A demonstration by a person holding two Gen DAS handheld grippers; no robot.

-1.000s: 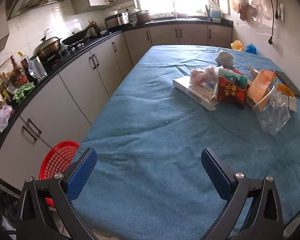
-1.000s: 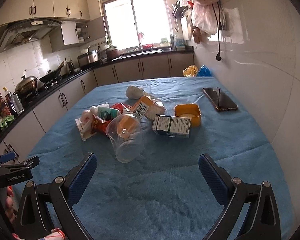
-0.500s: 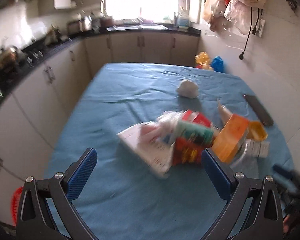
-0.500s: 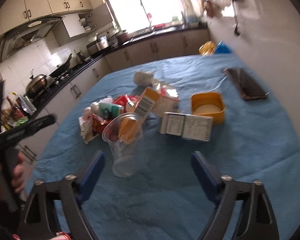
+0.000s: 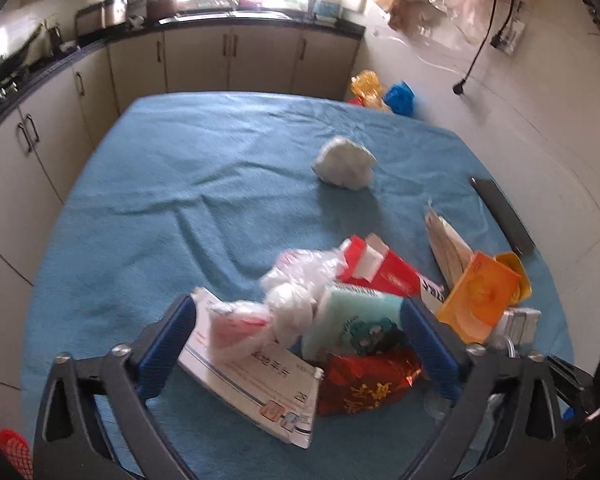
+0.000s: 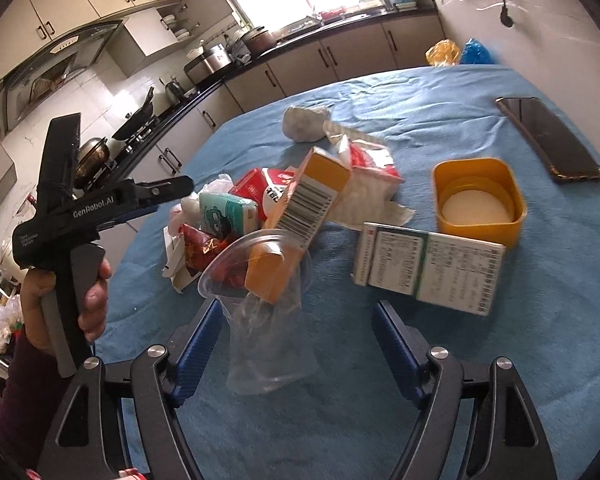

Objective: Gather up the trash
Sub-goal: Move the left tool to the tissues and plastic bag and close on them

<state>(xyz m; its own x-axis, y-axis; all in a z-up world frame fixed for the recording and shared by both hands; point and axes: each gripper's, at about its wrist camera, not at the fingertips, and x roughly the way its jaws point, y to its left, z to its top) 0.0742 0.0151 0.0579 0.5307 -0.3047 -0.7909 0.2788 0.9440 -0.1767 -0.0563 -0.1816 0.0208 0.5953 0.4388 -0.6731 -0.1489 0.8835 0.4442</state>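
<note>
A: What is the biggest thing?

B: A table with a blue cloth. A heap of trash lies on it, close to both grippers.

A: What is in the heap?

B: A flat white box, an orange carton poking into a clear plastic cup lying on its side, a green and white box, a yellow tub, a shiny red wrapper and a mint tissue pack. A white paper ball sits apart.

A: And the grippers?

B: The left gripper is closing around the white box and wrappers, pads not pressing. The right gripper is closing around the cup, not squeezing it.
</note>
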